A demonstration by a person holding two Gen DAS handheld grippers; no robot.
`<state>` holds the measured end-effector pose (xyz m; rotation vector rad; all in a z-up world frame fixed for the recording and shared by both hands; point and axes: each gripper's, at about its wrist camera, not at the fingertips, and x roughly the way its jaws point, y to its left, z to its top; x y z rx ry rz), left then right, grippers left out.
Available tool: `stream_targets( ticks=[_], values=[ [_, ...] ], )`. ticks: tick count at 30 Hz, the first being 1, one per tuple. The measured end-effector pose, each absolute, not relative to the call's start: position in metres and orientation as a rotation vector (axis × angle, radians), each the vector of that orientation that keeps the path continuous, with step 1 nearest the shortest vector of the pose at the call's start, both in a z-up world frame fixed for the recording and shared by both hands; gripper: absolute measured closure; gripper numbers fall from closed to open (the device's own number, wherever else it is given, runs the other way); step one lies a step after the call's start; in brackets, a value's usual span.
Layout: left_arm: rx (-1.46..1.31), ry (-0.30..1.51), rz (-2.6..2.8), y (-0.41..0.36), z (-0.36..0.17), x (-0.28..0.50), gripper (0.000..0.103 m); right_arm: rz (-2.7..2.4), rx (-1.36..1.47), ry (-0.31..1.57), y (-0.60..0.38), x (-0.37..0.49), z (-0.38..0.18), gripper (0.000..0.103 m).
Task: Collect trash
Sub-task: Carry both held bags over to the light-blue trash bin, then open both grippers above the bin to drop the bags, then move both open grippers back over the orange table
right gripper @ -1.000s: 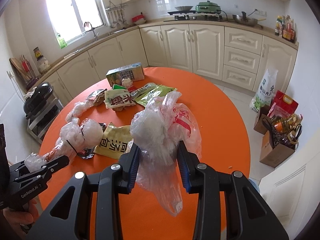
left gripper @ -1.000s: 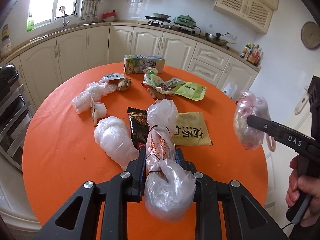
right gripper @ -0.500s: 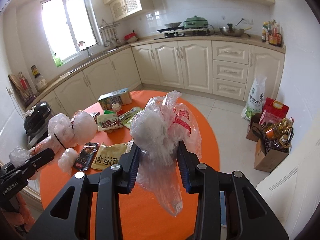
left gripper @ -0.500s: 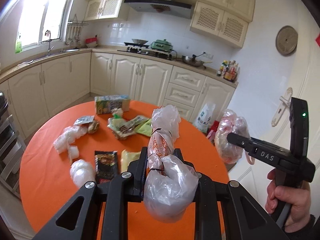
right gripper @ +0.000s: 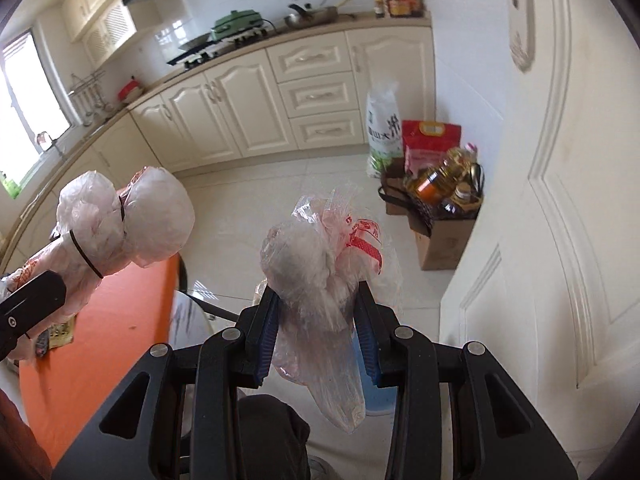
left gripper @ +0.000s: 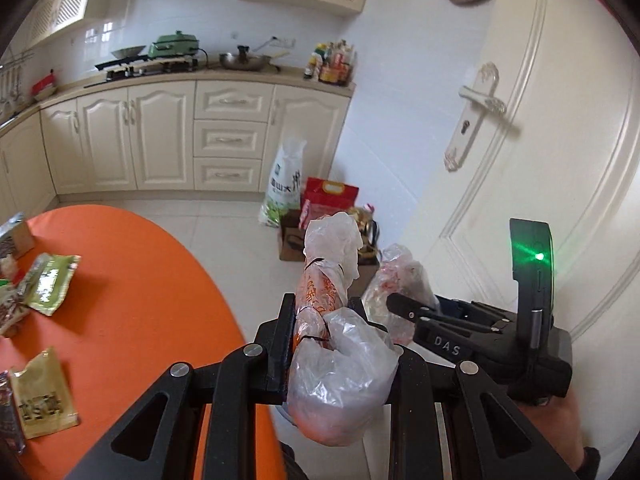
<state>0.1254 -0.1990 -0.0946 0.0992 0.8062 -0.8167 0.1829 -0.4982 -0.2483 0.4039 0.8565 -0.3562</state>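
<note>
My left gripper (left gripper: 322,316) is shut on a tied clear plastic bag with orange print (left gripper: 340,364), held past the right edge of the orange table (left gripper: 160,300). Just right of it, my right gripper (left gripper: 400,308) grips a crumpled clear bag with red print (left gripper: 396,276). In the right wrist view, the right gripper (right gripper: 316,304) is shut on that red-printed bag (right gripper: 312,256) above the floor. A blue object (right gripper: 374,400) shows partly below it. The left gripper's bag (right gripper: 128,216) hangs at the left. A green wrapper (left gripper: 50,284) and a yellow packet (left gripper: 40,396) lie on the table.
A white door (left gripper: 540,140) stands close on the right. Cardboard boxes with oil bottles (right gripper: 444,200), a red sack (right gripper: 428,140) and a white sack (right gripper: 384,128) sit on the floor by it. Cream cabinets (right gripper: 312,92) line the far wall. A person's leg (right gripper: 268,432) is below.
Both grippers swung right together, from over the table to beyond its edge near the door. Each still holds its plastic bag.
</note>
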Motion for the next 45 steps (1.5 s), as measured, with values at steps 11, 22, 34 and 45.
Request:
stream_targets(
  ticks=[11, 22, 34, 45],
  values=[
    [0.164, 1.148, -0.794, -0.315, -0.238, 0.23, 0.083, -0.394, 0.611, 1.048, -0.579, 0.182, -0.387, 0.067],
    [0.237, 1.253, -0.667, -0.413, -0.311, 0.305, 0.033, -0.427, 0.74, 1.144, -0.614, 0.19, -0.468, 0.022],
    [0.265, 1.087, -0.669, -0.428, -0.271, 0.28, 0.014, -0.534, 0.721, 1.026, -0.602, 0.162, -0.413, 0.005],
    [0.171, 0.774, -0.715, -0.319, -0.145, 0.196, 0.001, -0.525, 0.61, 0.783, -0.543, 0.148, -0.269, 0.0]
  ],
)
